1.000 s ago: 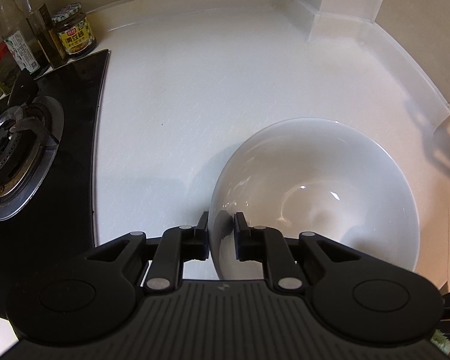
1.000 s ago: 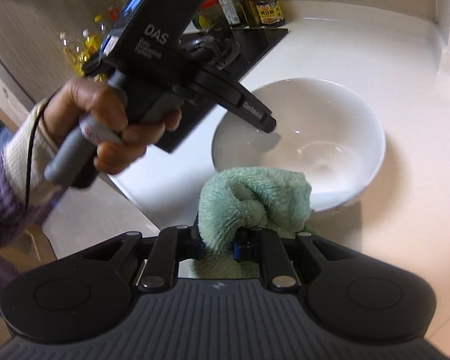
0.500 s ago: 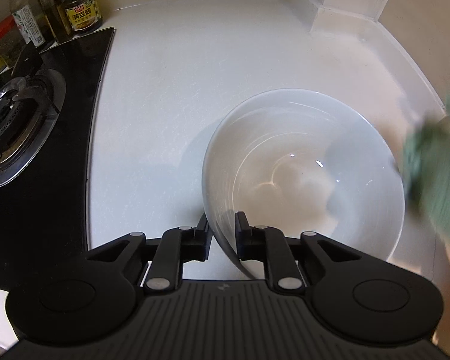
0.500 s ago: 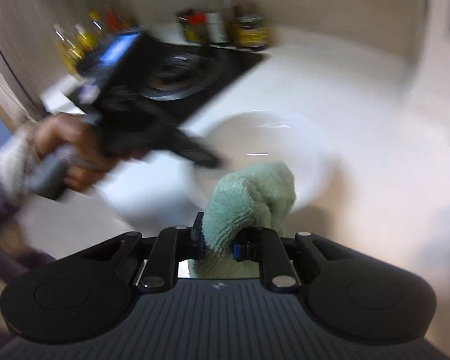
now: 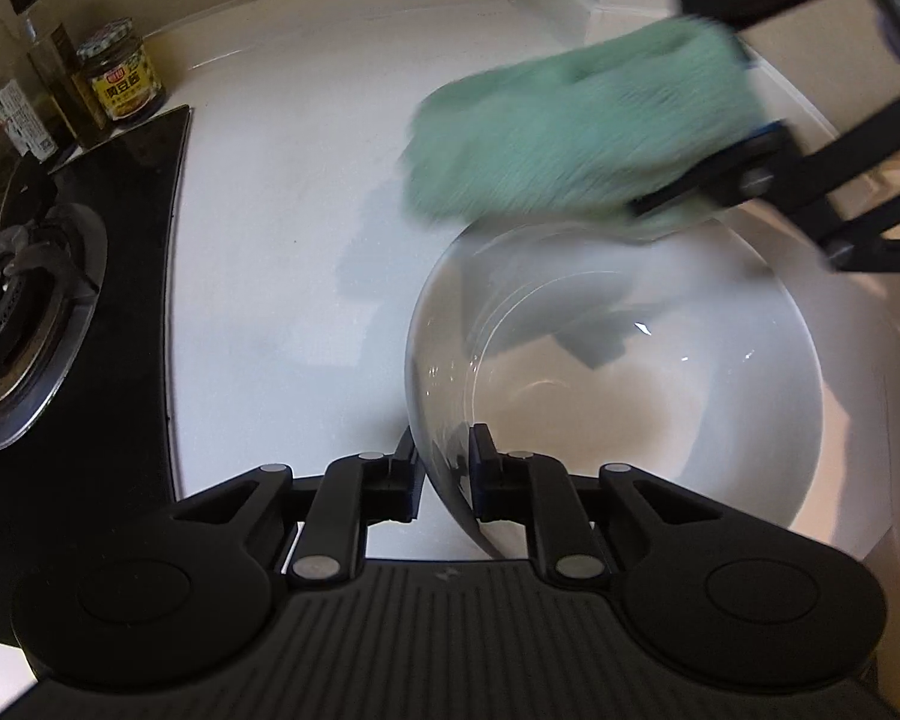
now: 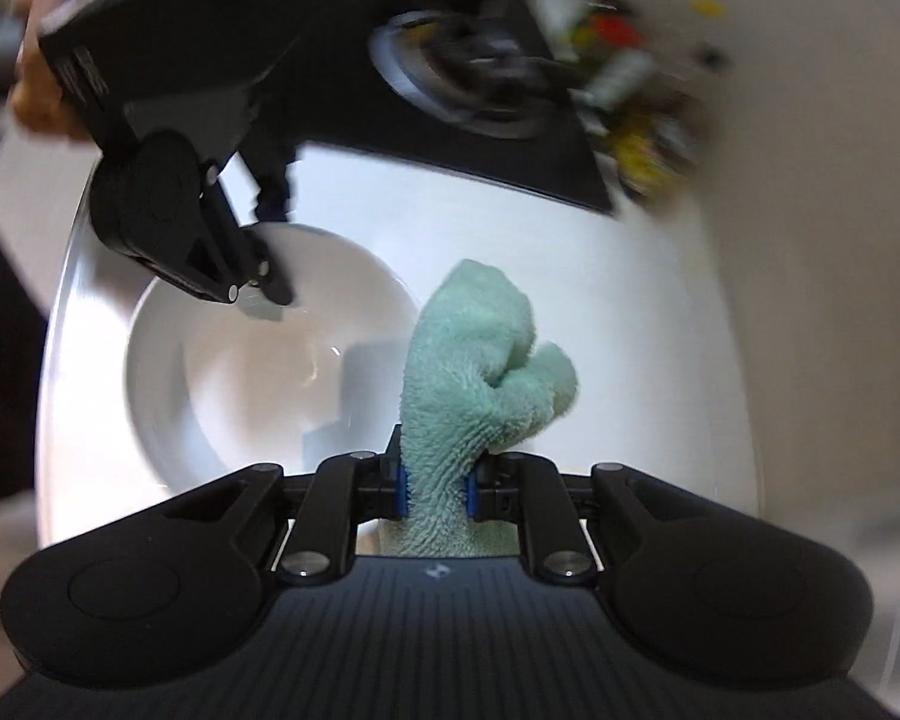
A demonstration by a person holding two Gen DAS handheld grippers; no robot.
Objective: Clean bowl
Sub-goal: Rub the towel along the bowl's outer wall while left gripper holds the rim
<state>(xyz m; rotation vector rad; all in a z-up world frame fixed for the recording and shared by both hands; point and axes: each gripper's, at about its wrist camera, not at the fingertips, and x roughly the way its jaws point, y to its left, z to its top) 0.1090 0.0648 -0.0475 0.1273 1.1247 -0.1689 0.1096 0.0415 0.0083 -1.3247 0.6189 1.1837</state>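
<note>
1. Two black two-finger grippers work over one glossy white ceramic bowl (image 5: pixel 660 408) sitting on a white countertop (image 5: pixel 294 192), just beside a black glass gas hob (image 5: pixel 126 228).
2. Left wrist view: the left gripper (image 5: pixel 444 474) is narrowed onto the bowl's near rim, one finger outside the wall, one inside. The bowl looks tipped, with its near-left wall raised.
3. Same view only: the fluffy mint-green terry cloth (image 5: pixel 570 138), motion-blurred, hangs over the bowl's far rim, pinched by the right gripper (image 5: pixel 720 126) entering from the upper right. Its shadow falls inside the bowl.
4. Same view only: a yellow-labelled glass jar (image 5: pixel 123 75) and dark sauce bottles (image 5: pixel 42 78) stand sharp behind the hob; a steel burner ring (image 5: pixel 30 318) shows at left.
5. Right wrist view: the right gripper's blue-padded fingers (image 6: pixel 403 483) are clamped on the cloth's lower part; the free end stands upright above the bowl's right-hand rim.
6. Right wrist view only: the person's left hand (image 6: pixel 42 90), blurred, grasps the left gripper's body. Whether the cloth touches the bowl is unclear.
</note>
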